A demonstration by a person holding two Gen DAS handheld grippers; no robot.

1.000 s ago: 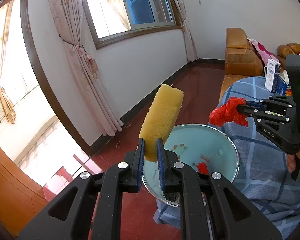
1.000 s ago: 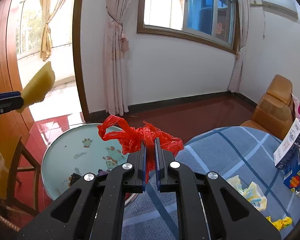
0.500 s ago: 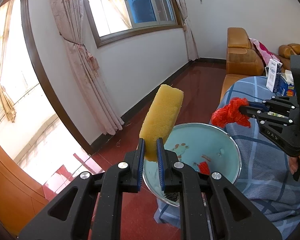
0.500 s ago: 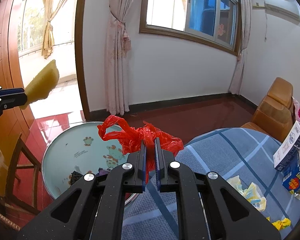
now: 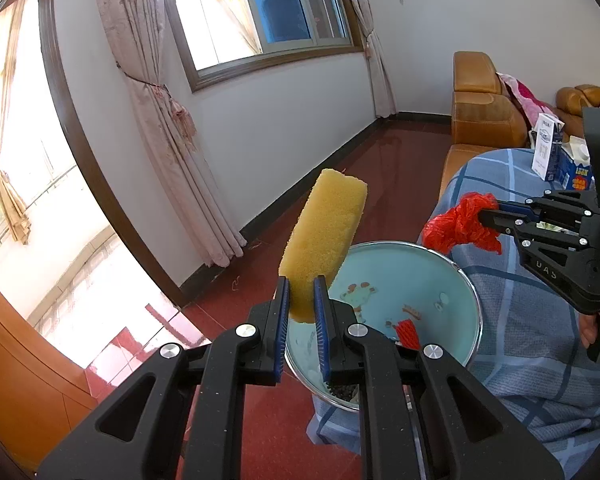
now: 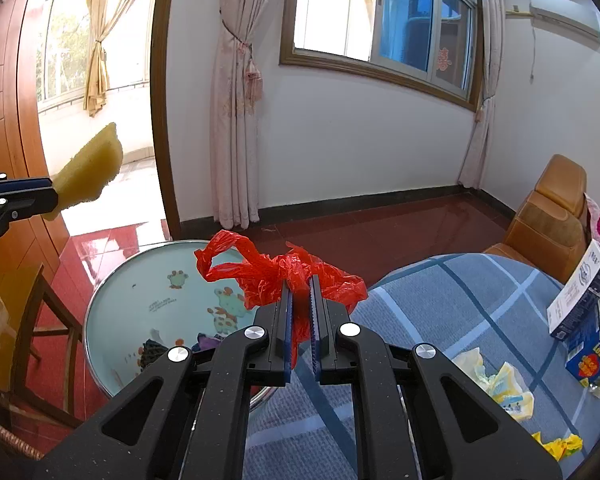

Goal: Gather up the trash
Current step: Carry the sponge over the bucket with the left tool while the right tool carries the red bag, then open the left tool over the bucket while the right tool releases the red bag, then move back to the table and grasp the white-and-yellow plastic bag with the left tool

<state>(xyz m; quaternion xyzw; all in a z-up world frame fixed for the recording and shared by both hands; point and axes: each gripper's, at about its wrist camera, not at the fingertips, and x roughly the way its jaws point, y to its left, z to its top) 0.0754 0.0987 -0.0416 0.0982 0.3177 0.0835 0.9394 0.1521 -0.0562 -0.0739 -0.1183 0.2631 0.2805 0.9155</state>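
My left gripper (image 5: 302, 284) is shut on the lower end of a yellow sponge (image 5: 324, 236), which sticks up and forward from the pads. My right gripper (image 6: 299, 284) is shut on a crumpled red plastic bag (image 6: 268, 272). Both hang in the air near a light blue basin (image 5: 400, 272) with cartoon prints and a metal rim. The basin (image 6: 160, 280) holds a red scrap and some dark bits. In the left wrist view the right gripper (image 5: 486, 216) with the red bag (image 5: 460, 228) is at the right. In the right wrist view the left gripper (image 6: 54, 196) and sponge (image 6: 88, 172) are at the far left.
A table under a blue checked cloth (image 6: 440, 300) adjoins the basin. It carries crumpled tissues (image 6: 496, 380), a yellow wrapper (image 6: 560, 444), a carton (image 6: 584, 296) and a blue box (image 6: 590, 360). A brown sofa (image 6: 552, 216) stands behind, a wooden chair (image 6: 40, 320) at the left.
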